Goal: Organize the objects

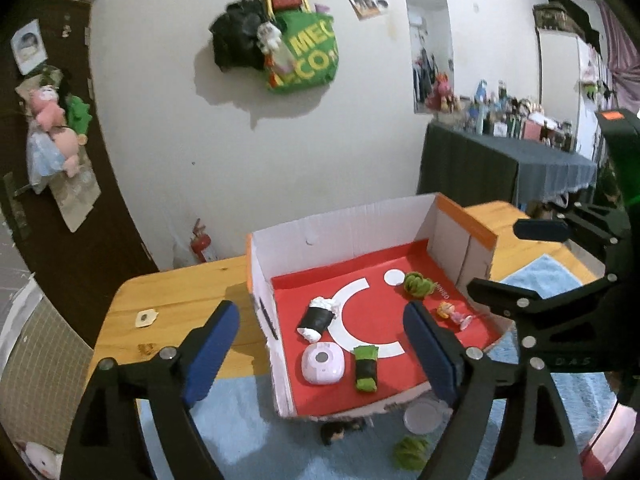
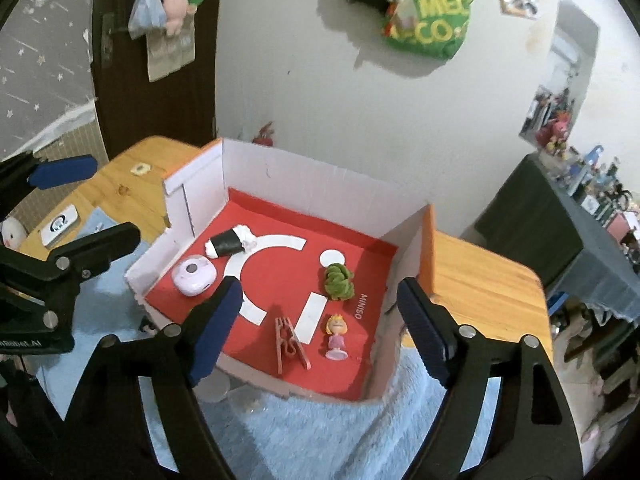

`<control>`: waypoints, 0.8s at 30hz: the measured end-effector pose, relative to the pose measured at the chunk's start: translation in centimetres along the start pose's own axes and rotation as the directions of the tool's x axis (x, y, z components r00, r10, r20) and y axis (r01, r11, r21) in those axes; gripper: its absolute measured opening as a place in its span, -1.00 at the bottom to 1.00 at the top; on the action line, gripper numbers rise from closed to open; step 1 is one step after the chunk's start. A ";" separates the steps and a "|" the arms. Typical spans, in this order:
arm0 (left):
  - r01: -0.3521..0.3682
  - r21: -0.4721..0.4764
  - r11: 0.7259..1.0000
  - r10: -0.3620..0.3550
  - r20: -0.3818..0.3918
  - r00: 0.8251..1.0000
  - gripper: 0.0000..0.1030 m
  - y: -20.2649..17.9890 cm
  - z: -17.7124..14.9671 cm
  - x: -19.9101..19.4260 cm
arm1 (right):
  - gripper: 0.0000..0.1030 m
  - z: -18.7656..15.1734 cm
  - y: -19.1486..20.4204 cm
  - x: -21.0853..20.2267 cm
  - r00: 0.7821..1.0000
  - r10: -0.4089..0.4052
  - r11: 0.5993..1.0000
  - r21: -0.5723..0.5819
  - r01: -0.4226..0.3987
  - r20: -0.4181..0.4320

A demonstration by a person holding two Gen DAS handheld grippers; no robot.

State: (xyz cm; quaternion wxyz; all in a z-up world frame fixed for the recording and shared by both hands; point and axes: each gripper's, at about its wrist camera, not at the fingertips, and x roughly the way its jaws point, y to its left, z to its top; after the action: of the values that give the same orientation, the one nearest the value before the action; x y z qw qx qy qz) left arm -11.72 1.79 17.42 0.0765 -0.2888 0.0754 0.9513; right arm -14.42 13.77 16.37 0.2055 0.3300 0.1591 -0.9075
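A white wall is standing behind a wooden surface (image 1: 180, 300), and a fluffy blue mat (image 2: 320, 432) is lying on it. A box (image 1: 332, 228) with a red floor is sitting on top. Both tools are hanging above the box with nothing in them.

The left tool (image 1: 320, 352) is holding its blue fingers (image 1: 210, 354) wide apart. In its view, a black and white roll (image 1: 318, 318) is lying at 9 o'clock in the box. A pink round gadget (image 1: 322, 364) is sitting at 7 o'clock, and a green roll (image 1: 366, 368) is just beside it. A green leafy toy (image 1: 418, 285) is resting at 2 o'clock.

The right tool (image 2: 320, 328) is also staying wide apart. In its view, a pink clothespin (image 2: 289, 344) is lying at 6 o'clock, and a little doll (image 2: 337, 336) is standing near it.
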 end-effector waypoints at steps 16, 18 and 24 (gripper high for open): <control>-0.068 -0.133 0.989 0.076 0.060 0.995 0.97 0.1 -8.0 -6.2 | 0.82 -7.9 1.9 -5.6 0.994 -0.013 0.990 0.143 -0.003 0.110; -0.075 -0.145 0.987 0.084 0.058 0.995 0.97 -0.1 -9.3 -6.2 | 0.82 -8.9 2.0 -5.4 0.995 -0.021 0.986 0.164 0.005 0.097; -0.073 -0.176 0.982 0.076 0.010 0.997 0.98 -0.5 -12.0 -5.1 | 0.82 -11.8 2.9 -4.3 0.997 -0.042 0.978 0.206 0.027 0.069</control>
State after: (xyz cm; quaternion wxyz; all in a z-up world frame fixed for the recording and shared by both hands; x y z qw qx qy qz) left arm -1.00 -0.51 10.38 0.0158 -0.2834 0.0017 0.9589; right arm -3.78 17.43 10.16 0.1604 0.3132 0.0629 -0.9339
